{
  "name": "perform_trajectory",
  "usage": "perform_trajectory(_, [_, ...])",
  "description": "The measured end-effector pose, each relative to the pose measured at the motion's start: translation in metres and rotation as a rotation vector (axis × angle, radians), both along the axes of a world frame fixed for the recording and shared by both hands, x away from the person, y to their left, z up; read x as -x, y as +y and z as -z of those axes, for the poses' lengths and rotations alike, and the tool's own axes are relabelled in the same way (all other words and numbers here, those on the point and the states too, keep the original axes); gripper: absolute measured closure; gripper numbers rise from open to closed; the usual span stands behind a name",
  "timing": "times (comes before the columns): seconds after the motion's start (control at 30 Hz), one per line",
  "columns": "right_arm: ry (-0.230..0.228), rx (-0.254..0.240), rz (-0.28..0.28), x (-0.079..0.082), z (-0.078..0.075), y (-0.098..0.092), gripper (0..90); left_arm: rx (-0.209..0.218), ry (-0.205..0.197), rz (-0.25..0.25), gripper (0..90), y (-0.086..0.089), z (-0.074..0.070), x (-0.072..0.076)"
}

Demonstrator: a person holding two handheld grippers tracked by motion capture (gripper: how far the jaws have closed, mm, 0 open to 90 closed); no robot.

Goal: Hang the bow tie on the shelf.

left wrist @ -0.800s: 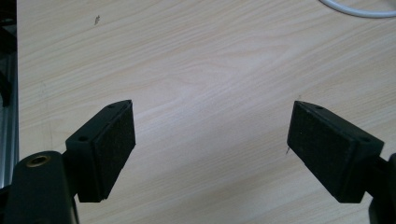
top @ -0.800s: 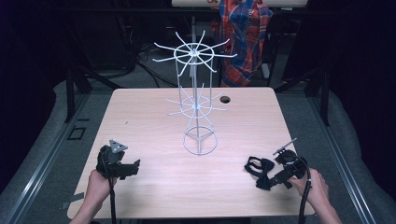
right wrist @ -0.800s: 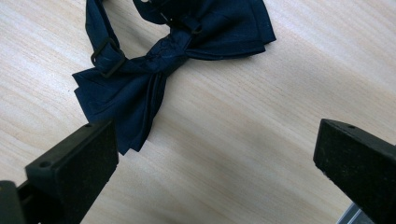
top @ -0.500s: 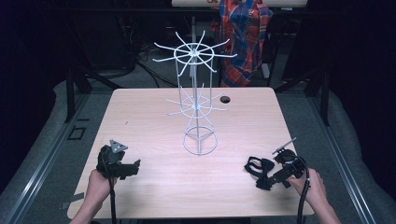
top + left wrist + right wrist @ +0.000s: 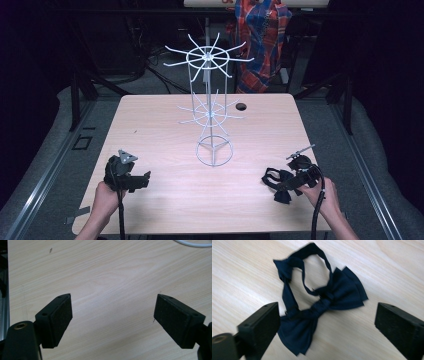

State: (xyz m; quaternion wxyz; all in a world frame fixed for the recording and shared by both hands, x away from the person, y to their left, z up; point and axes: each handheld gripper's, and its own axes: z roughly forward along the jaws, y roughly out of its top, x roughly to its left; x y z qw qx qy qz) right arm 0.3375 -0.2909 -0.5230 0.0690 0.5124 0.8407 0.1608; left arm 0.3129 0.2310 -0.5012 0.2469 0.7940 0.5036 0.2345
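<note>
Gaping wide, the right tongs stand over a dark blue bow tie lying flat on the counter near its front right edge, their pads clear of the cloth. The left tongs are equally wide open over bare wood at the front left. Farther back the white wire rack stands mid-counter; nothing has shifted since the earlier frames.

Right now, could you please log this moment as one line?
right claw: open, over bow tie, not gripping | left claw: open, empty | wire rack: upright mid-table
</note>
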Motion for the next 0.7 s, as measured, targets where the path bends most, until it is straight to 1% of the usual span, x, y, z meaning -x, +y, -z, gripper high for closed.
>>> perform_trajectory(0.03, [-0.004, -0.016, 0.003, -0.001, 0.001, 0.002, 9.7, 0.000, 0.001, 0.002, 15.6, 0.000, 0.000, 0.000])
perform_trajectory(0.1, [-0.003, -0.015, 0.000, -0.002, 0.002, 0.006, 13.5, 0.000, -0.002, 0.002, 15.6, 0.001, 0.000, 0.001])
perform_trajectory(0.17, [-0.014, -0.009, -0.006, -0.002, 0.002, 0.009, 14.6, 0.002, -0.002, 0.001, 15.6, 0.001, -0.001, 0.001])
perform_trajectory(0.2, [-0.030, 0.006, -0.009, -0.001, 0.001, 0.010, 15.4, 0.004, -0.003, 0.001, 15.5, 0.001, -0.001, 0.002])
perform_trajectory(0.23, [-0.046, 0.007, -0.010, -0.001, 0.000, 0.011, 16.2, 0.005, -0.004, 0.002, 15.6, 0.001, -0.001, 0.002])
perform_trajectory(0.27, [-0.044, -0.001, -0.006, -0.002, 0.001, 0.012, 16.3, 0.005, -0.003, 0.003, 15.6, 0.001, -0.001, 0.002])
perform_trajectory(0.33, [-0.026, 0.009, -0.016, -0.003, 0.003, 0.014, 16.9, 0.007, -0.003, 0.004, 15.5, 0.000, -0.001, 0.002])
perform_trajectory(0.4, [-0.025, 0.015, -0.013, -0.003, 0.006, 0.016, 17.6, 0.005, -0.001, 0.009, 15.6, 0.000, -0.002, 0.002])
perform_trajectory(0.43, [0.005, 0.056, -0.028, -0.004, 0.010, 0.019, 20.6, 0.004, -0.003, 0.009, 15.6, -0.001, -0.002, 0.003])
perform_trajectory(0.47, [0.016, 0.064, -0.025, -0.005, 0.011, 0.020, 22.1, 0.004, -0.003, 0.009, 15.5, -0.001, -0.002, 0.003])
perform_trajectory(0.53, [0.024, 0.085, -0.029, -0.005, 0.014, 0.020, 30.0, 0.003, -0.003, 0.009, 15.5, 0.000, -0.002, 0.002])
perform_trajectory(0.63, [0.026, 0.084, -0.014, -0.005, 0.017, 0.020, 36.3, 0.004, -0.001, 0.008, 15.5, 0.000, -0.002, 0.002])
perform_trajectory(0.67, [0.042, 0.112, -0.032, -0.006, 0.016, 0.019, 39.2, 0.005, -0.002, 0.008, 15.5, 0.000, -0.002, 0.002])
perform_trajectory(0.7, [0.045, 0.116, -0.028, -0.006, 0.017, 0.019, 42.1, 0.004, -0.001, 0.010, 15.6, 0.000, -0.002, 0.002])
